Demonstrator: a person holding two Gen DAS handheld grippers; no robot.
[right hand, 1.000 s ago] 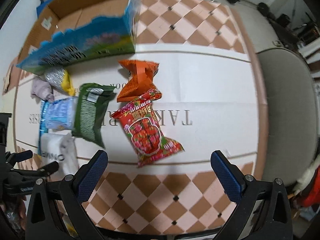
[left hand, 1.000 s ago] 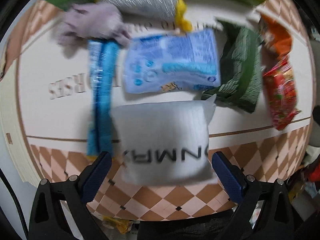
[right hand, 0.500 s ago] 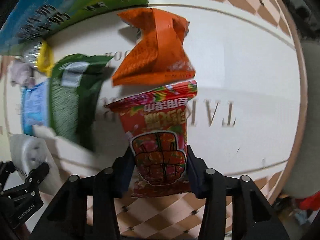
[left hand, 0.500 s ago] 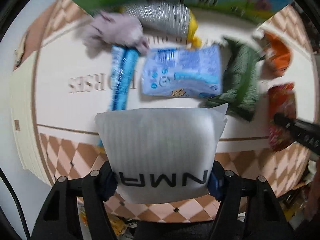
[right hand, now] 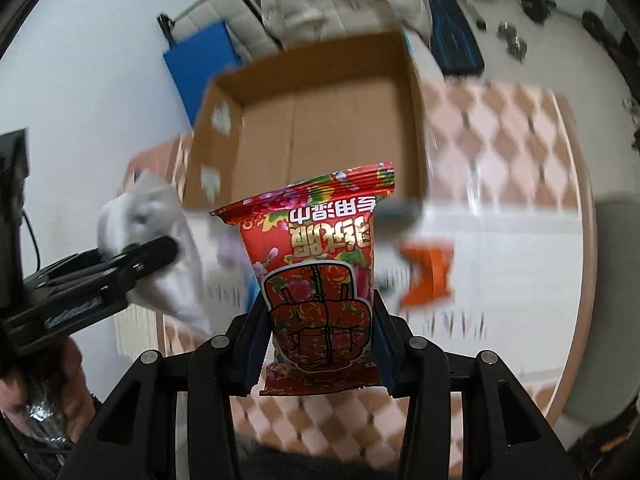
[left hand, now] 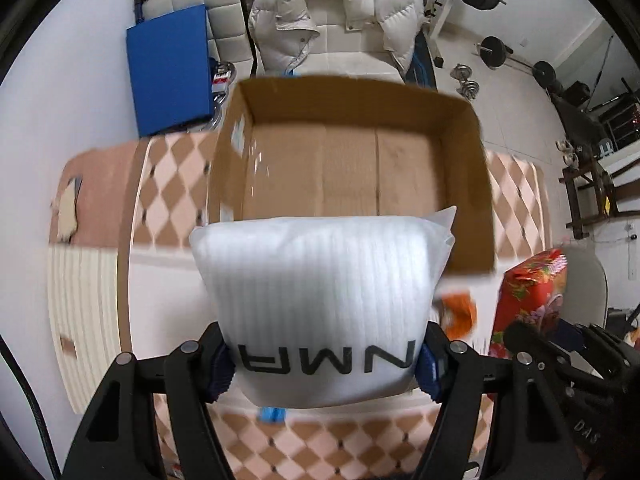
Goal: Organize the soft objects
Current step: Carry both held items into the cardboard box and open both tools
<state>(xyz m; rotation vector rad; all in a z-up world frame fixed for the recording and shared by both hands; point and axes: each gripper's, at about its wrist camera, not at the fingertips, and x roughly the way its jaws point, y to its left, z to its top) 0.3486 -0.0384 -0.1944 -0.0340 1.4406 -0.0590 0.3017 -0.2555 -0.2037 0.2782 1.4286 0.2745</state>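
Left hand-held gripper (left hand: 325, 364) now clamping white pouch (left hand: 320, 280), right hand-held gripper (right hand: 320, 344) red packet (right hand: 320, 280), both lifted

Open box (left hand: 468, 184) sat on the far part of the bench (left hand: 168, 200), nothing visible inside it. Foam pouch (left hand: 320, 280) was clamped in the left hand-held gripper (left hand: 324, 364), near of the box. Snack packet (right hand: 320, 276) sat clamped in the right hand-held gripper (right hand: 320, 356), right of the pouch and near of the box. Crumpled bag (right hand: 428, 276) lay on the bench, right of the packet. Jacket (left hand: 336, 16) was draped on a chair behind the box; flat pad (left hand: 170, 68) stood left of the jacket.
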